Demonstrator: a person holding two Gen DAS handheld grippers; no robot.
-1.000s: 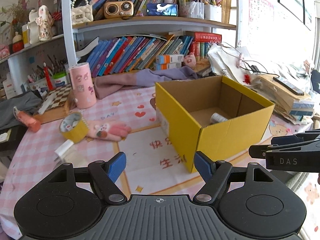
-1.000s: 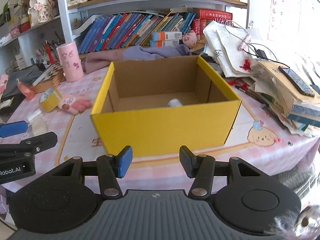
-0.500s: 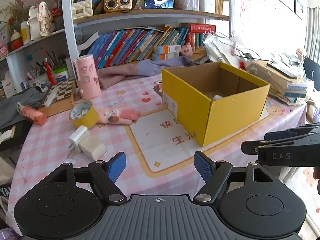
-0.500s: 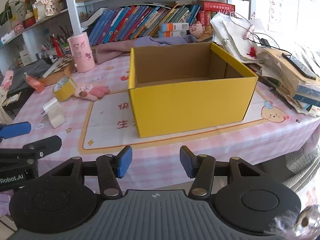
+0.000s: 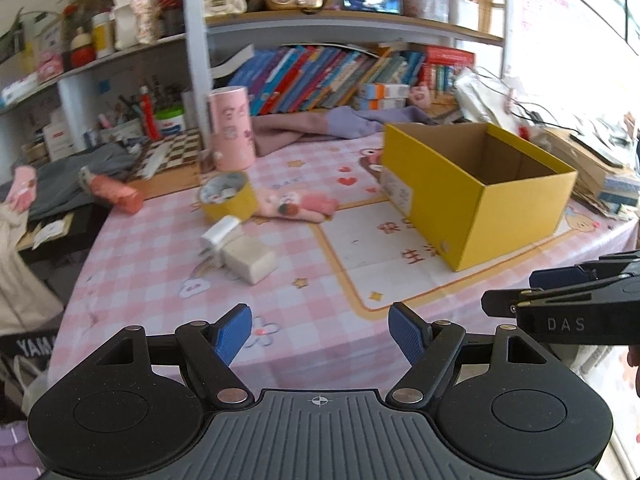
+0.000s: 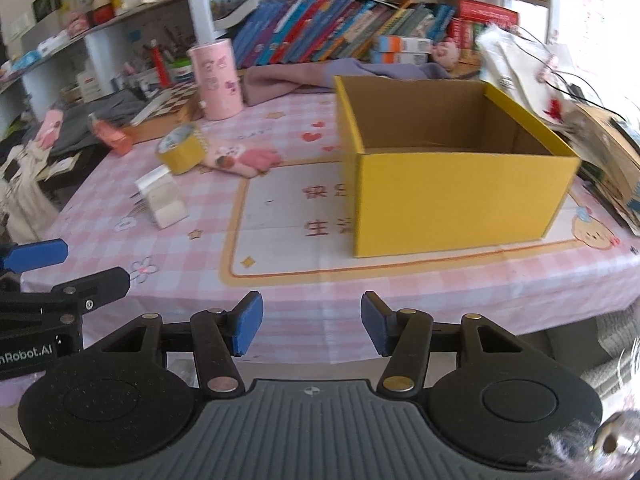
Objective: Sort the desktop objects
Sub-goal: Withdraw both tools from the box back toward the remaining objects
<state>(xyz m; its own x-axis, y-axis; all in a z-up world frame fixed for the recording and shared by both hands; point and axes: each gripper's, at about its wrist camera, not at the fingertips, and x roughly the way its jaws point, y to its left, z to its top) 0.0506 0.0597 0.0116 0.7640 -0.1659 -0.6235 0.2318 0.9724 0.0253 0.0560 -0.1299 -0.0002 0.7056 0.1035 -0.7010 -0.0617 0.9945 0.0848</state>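
Left gripper [image 5: 320, 330]: jaws spread wide, nothing between the blue pads [image 5: 234, 332]. Right gripper [image 6: 311, 329]: jaws likewise apart, empty. Both level, side by side; each one's fingers show at the edge of the other's view.

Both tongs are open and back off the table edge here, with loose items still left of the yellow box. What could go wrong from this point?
1. The white charger lies against a smaller white plug; a pinch on one may drag or knock the other.
2. The tape roll touches the pink plush toy, so grabbing either may shift its neighbour.
3. Left tongs and right tongs sit close side by side; both heading for the yellow box could collide.
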